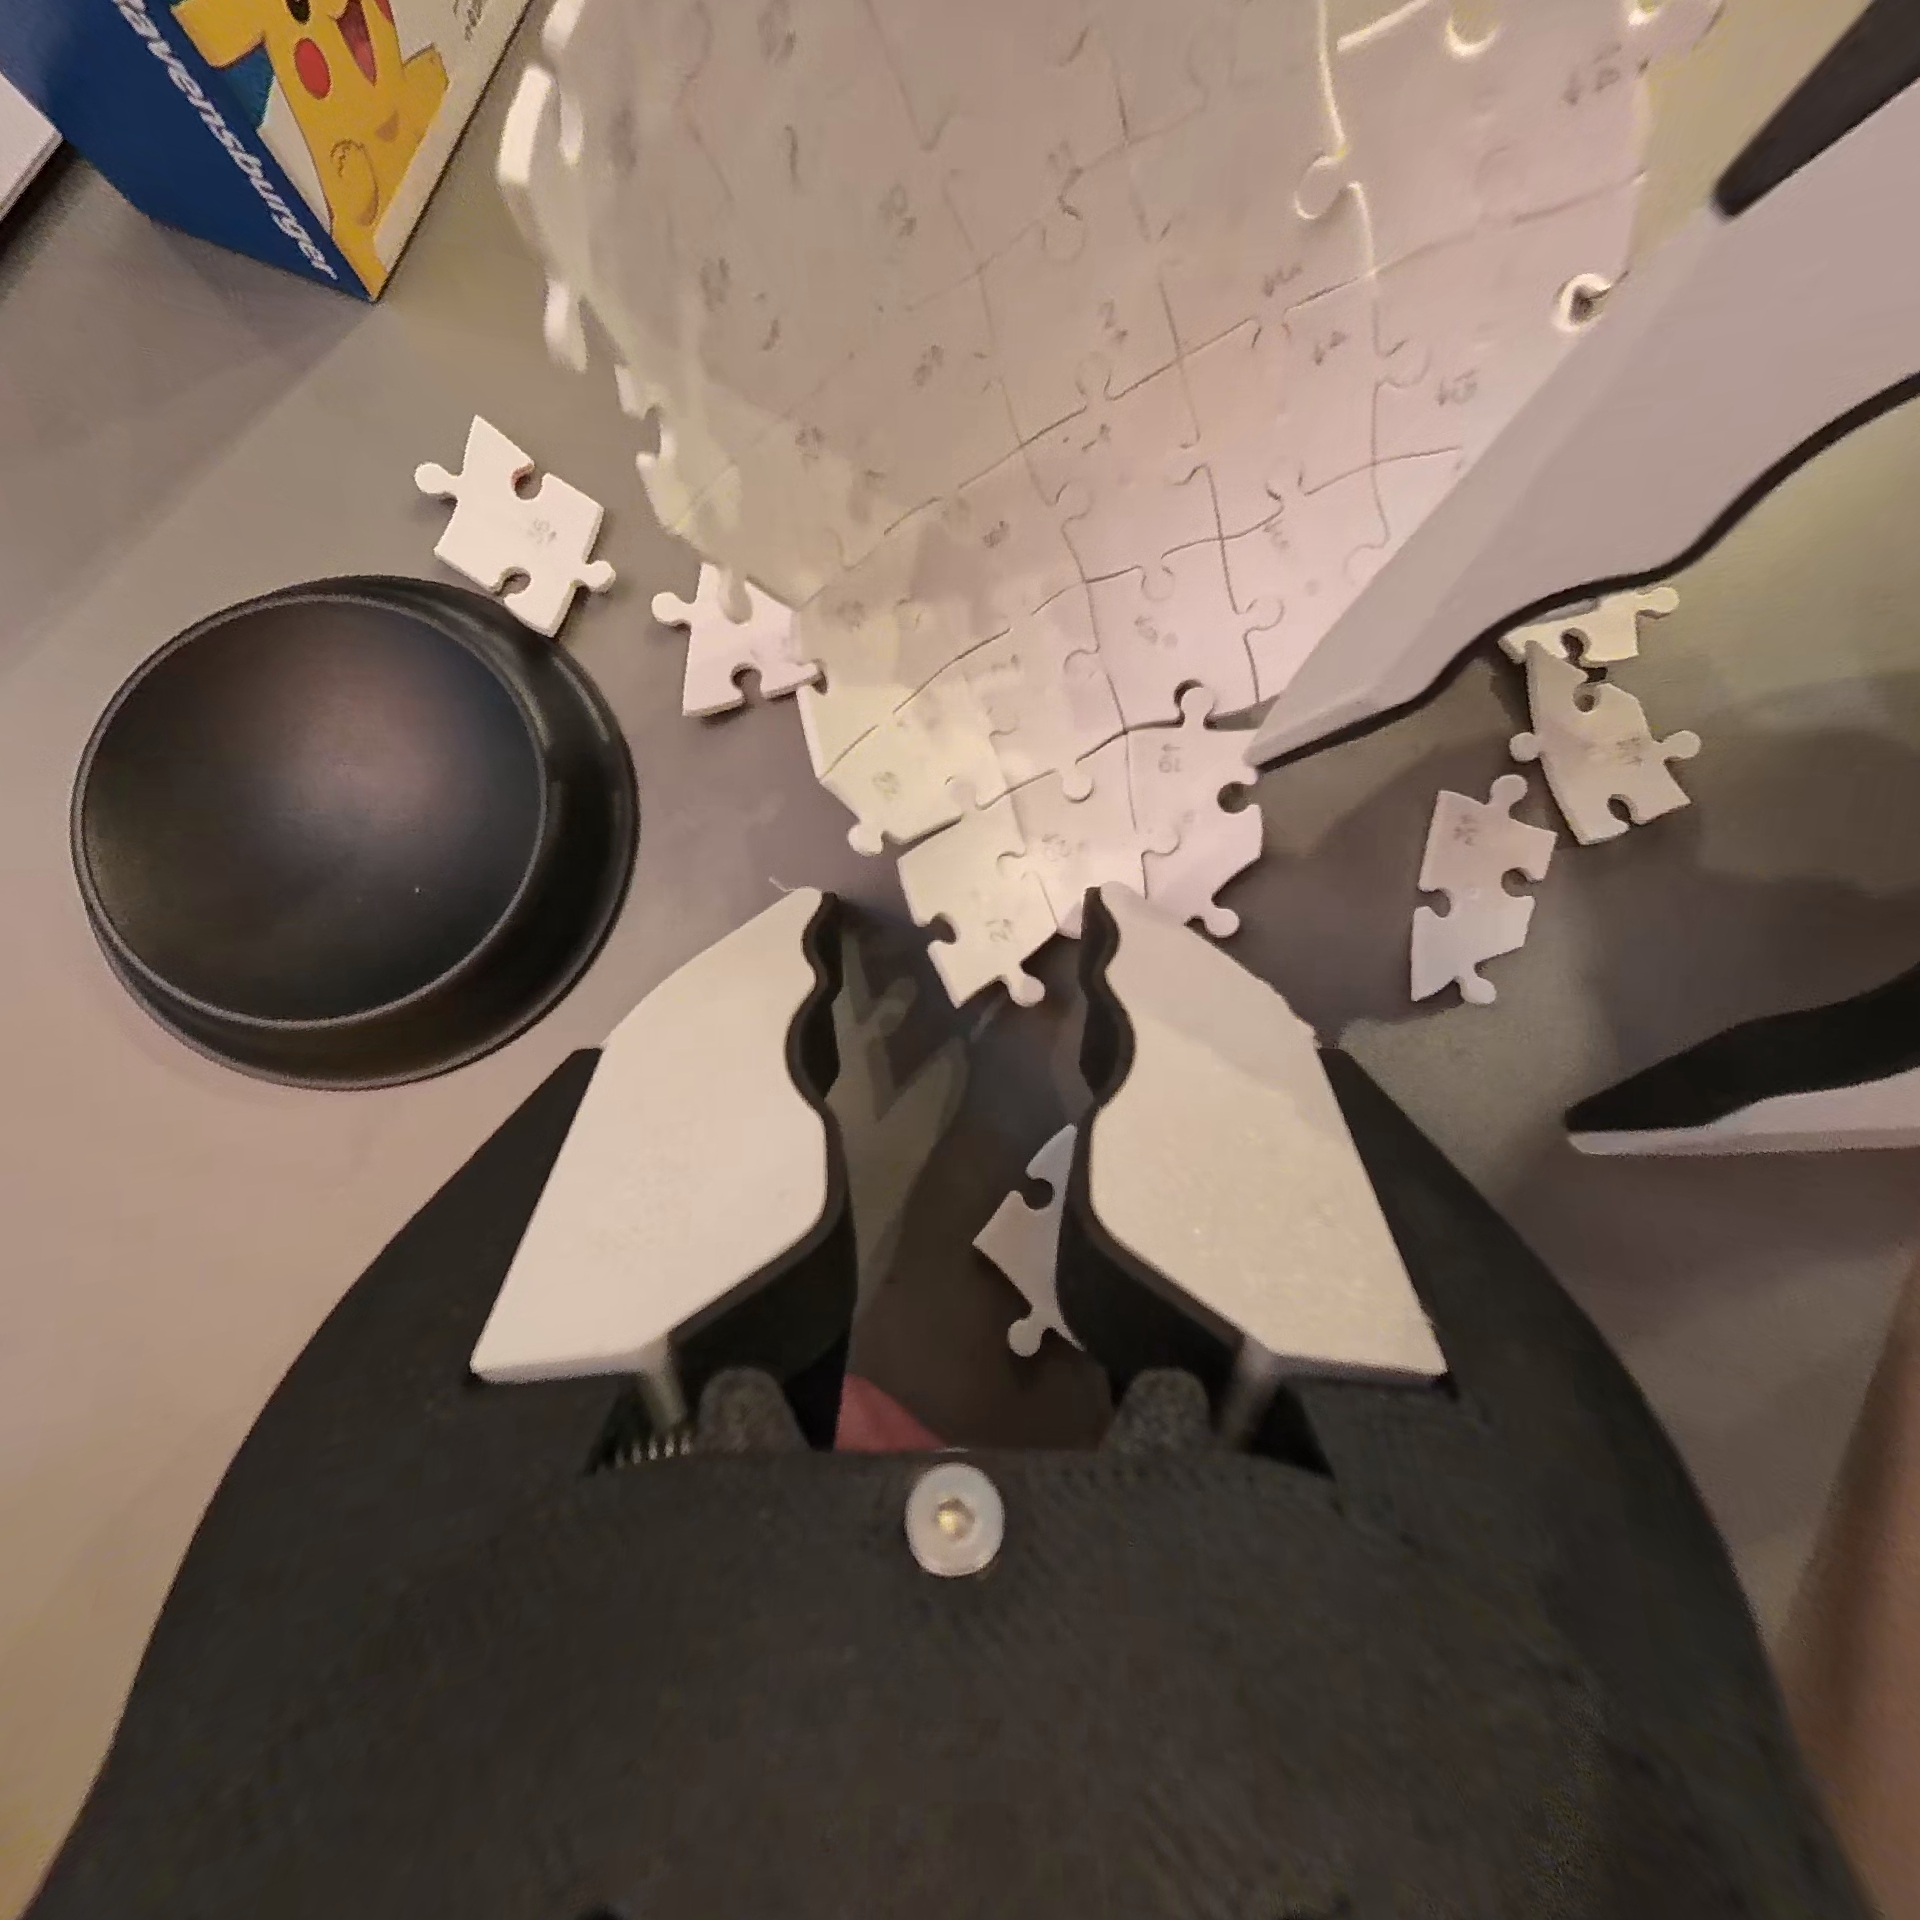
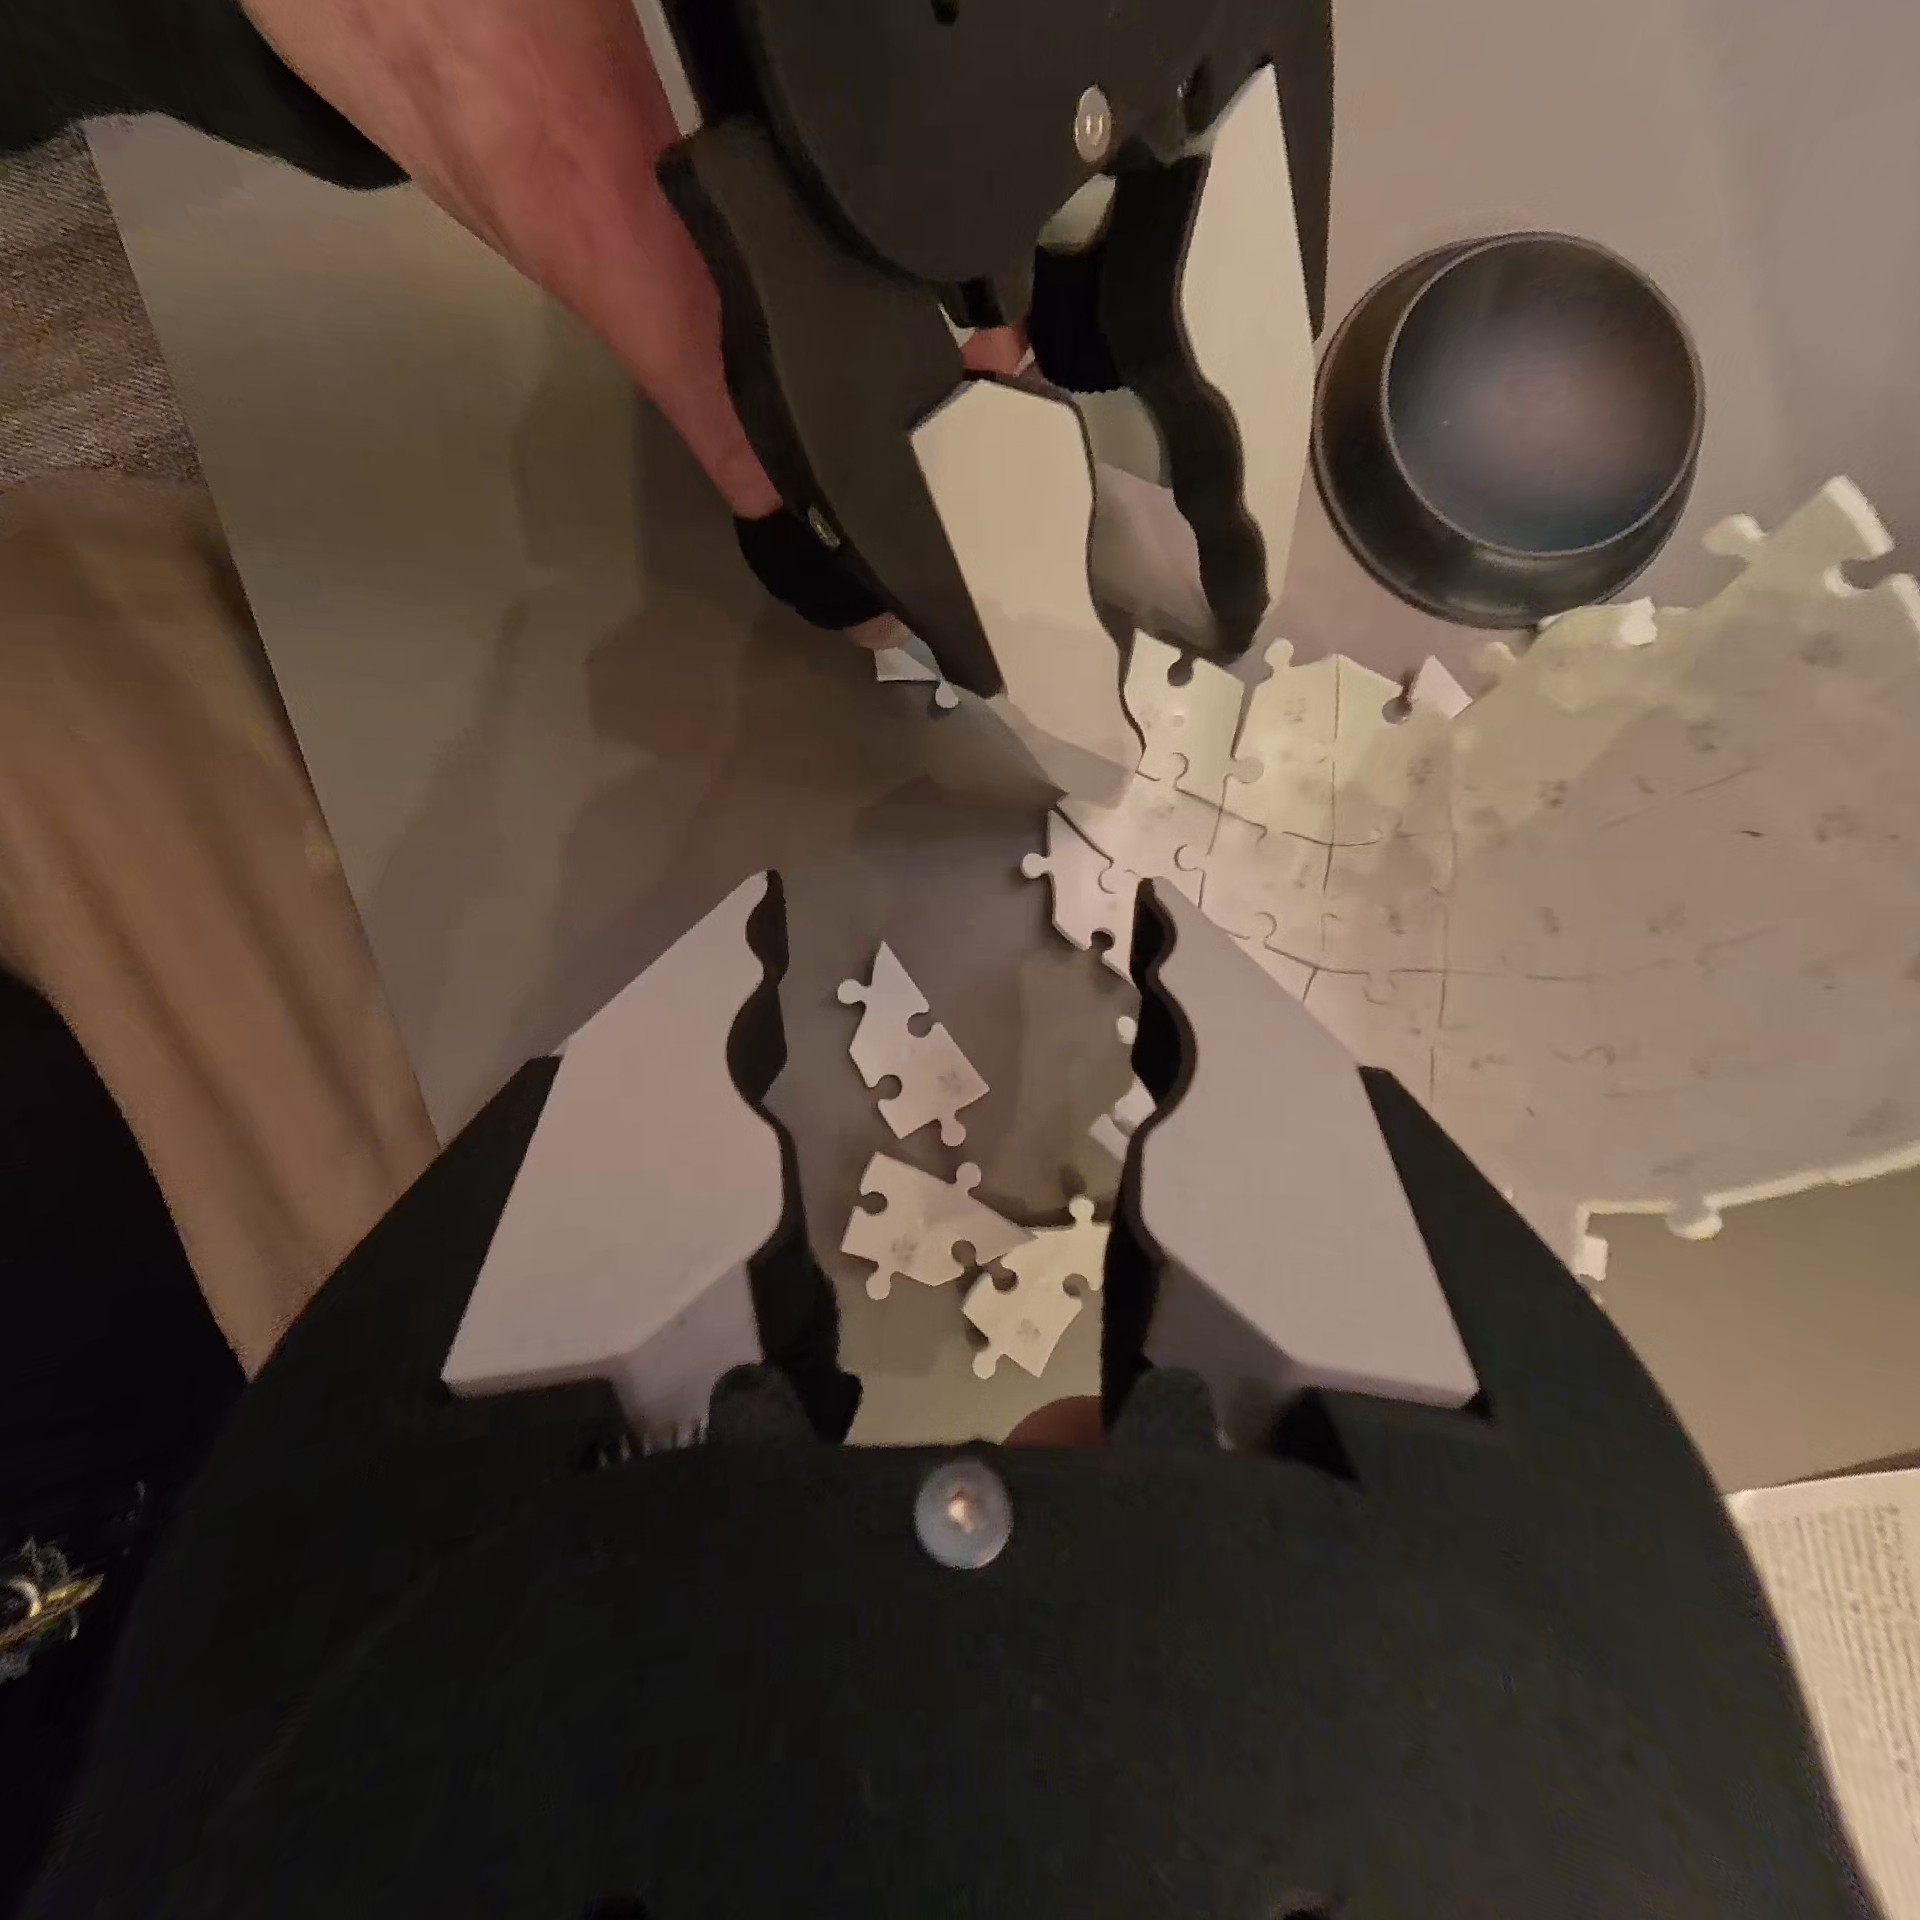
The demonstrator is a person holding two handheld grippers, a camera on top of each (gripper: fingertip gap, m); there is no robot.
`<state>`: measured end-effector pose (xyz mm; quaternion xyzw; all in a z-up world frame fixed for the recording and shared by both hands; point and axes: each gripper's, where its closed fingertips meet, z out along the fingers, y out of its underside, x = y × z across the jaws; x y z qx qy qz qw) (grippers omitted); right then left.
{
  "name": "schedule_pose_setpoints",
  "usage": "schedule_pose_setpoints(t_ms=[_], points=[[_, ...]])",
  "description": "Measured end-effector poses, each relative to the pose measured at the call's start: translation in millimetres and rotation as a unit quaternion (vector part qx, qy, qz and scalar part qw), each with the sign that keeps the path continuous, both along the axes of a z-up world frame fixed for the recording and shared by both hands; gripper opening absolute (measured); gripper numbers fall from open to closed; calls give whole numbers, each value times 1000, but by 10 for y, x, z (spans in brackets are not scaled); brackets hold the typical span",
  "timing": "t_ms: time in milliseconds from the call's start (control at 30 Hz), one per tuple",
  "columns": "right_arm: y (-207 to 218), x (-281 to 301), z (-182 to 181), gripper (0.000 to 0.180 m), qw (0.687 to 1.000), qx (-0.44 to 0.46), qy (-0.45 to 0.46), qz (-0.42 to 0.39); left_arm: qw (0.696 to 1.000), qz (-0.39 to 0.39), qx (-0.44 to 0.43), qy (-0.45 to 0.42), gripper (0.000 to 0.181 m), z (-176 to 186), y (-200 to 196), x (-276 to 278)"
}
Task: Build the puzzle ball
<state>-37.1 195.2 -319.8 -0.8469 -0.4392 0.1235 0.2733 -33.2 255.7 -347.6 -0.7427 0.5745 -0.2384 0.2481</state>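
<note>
The partly built puzzle ball (image 1: 1039,364) is a curved white shell of joined, numbered pieces lying on the grey table; it also shows in the right wrist view (image 2: 1558,883). My left gripper (image 1: 956,914) is open and empty, with the shell's near edge between its tips. My right gripper (image 2: 956,904) is open and empty above three loose pieces (image 2: 925,1226), and its right finger overlaps the shell's edge. Its fingers (image 1: 1558,468) reach in from the right in the left wrist view. More loose pieces (image 1: 520,520) lie around the shell.
A black round stand (image 1: 343,831) sits left of the shell, also in the right wrist view (image 2: 1507,426). A blue and yellow box (image 1: 281,125) stands at the far left. A printed sheet (image 2: 1849,1662) lies at the table's edge. A hand (image 2: 623,260) holds the left gripper.
</note>
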Motion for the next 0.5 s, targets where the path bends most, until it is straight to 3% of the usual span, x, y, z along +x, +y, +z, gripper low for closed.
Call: schedule_pose_setpoints(t_ms=[300, 400, 500], points=[[57, 164, 625, 58, 994, 75, 72, -9, 1000, -5, 2, 0, 45, -6, -11, 29], [218, 488, 855, 53, 986, 101, 102, -80, 1000, -3, 4, 0, 45, -5, -11, 32], [284, 748, 662, 55, 981, 50, 100, -157, 1000, -3, 5, 0, 44, 5, -25, 43]])
